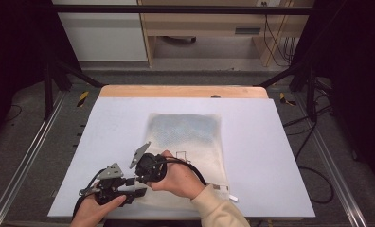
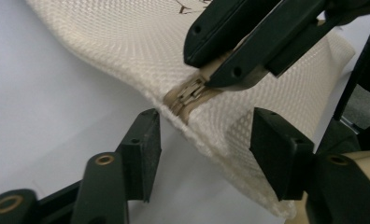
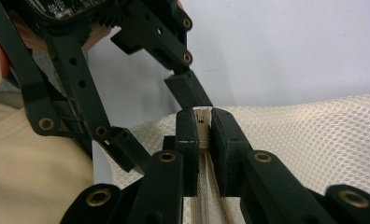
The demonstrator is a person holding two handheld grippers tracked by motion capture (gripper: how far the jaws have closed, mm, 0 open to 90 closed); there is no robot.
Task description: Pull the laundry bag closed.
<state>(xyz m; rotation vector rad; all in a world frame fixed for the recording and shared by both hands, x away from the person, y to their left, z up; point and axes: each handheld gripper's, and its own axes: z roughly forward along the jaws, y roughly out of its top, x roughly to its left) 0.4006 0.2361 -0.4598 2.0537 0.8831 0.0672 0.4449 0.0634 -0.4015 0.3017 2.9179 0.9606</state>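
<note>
A cream mesh bag lies flat in the middle of the white table, with something bluish inside its far half. Both grippers meet at its near left corner. My right gripper is shut on the zipper pull at the end of the tan zipper, lifting that edge slightly. My left gripper stands open, its two pads either side of the raised mesh edge just below the zipper end, not touching it. In the high view the left gripper sits left of the right gripper.
The white table top ends in a wooden strip at the far side. A small white tag sticks out at the bag's near right corner. Black frame posts and floor cables flank the table.
</note>
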